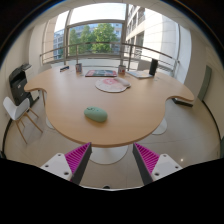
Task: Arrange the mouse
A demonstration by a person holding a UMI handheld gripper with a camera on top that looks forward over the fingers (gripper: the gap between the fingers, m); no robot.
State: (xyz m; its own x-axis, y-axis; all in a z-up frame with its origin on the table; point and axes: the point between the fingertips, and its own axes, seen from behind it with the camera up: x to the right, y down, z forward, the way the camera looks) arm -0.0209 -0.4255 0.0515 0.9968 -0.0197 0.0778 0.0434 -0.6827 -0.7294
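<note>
Mouse, pale green and rounded (95, 114), lies on the light wooden round table (130, 115), well ahead of the gripper (112, 158) and left of its centreline. Magenta-padded fingers (76, 157) stand wide apart, holding and touching nothing. Round mat (112, 86) lies beyond the mouse.

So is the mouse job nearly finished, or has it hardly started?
Hardly started. Nothing looks done yet: the pale green mouse sits alone near the front edge of the wooden table, far from the round mouse pad further back. The gripper is open and empty, well short of the table. Left to do: reach the mouse, grab it, and probably carry it to the pad.
</note>
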